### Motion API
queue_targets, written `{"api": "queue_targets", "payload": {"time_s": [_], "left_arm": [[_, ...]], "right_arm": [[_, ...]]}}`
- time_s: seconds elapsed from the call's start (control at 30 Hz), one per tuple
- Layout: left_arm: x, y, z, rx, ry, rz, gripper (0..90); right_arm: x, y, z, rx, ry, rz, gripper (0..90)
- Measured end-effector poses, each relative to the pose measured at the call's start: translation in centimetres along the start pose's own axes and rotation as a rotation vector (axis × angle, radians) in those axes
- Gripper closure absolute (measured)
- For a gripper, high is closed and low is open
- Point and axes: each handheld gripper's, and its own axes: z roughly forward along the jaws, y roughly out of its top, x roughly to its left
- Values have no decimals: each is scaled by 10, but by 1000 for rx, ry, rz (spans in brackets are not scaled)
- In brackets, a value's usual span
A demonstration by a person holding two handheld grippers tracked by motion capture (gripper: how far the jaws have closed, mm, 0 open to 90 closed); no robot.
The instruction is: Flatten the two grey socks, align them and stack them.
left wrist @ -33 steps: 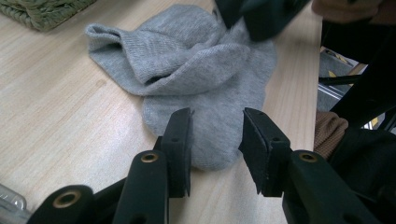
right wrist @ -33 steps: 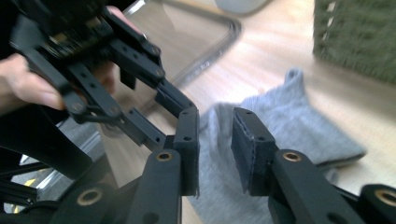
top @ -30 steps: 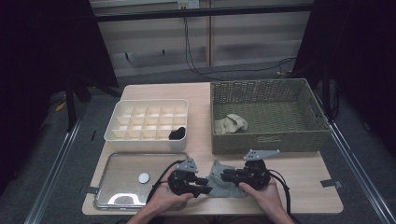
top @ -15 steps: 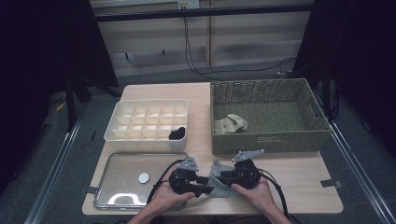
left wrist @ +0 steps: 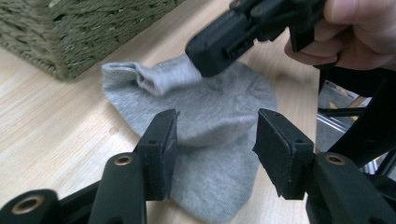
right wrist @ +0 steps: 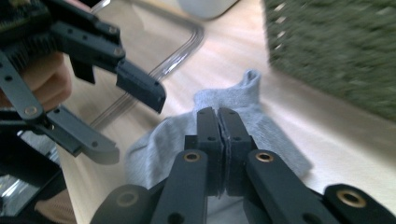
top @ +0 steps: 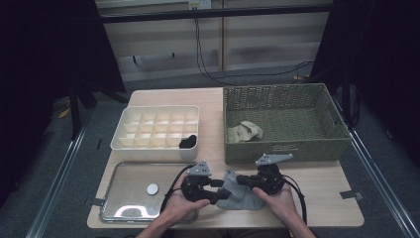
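On the wooden table (top: 317, 198), the right tool (top: 243, 180) pinches the grey sock (top: 240, 197); left tool (top: 224, 191) released, widening.

pretty dim room, wooden table (top: 317, 188) on grey floor (top: 89, 129), dark curtains (top: 44, 59) either side, pale wall panels (top: 163, 44) behind
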Motion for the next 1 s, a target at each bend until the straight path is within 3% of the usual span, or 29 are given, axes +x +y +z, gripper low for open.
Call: {"api": "queue_targets", "payload": {"time_s": [0.17, 0.47, 0.6, 0.67, 1.0], "left_arm": [[0, 5, 7, -1, -5, 3, 523], [11, 8, 12, -33, 13, -66, 476], [10, 6, 18, 8, 11, -54, 452], [7, 3, 22, 42, 22, -22, 450], [8, -8, 15, 67, 36, -26, 393]], "right_arm": [[-6, 2, -5, -23, -3, 18, 889], [-8, 2, -6, -37, -8, 25, 889], [-7, 1, -6, -36, -7, 25, 889], [-8, 1, -7, -38, -8, 33, 889], [-12, 0, -12, -56, -23, 35, 889]]}}
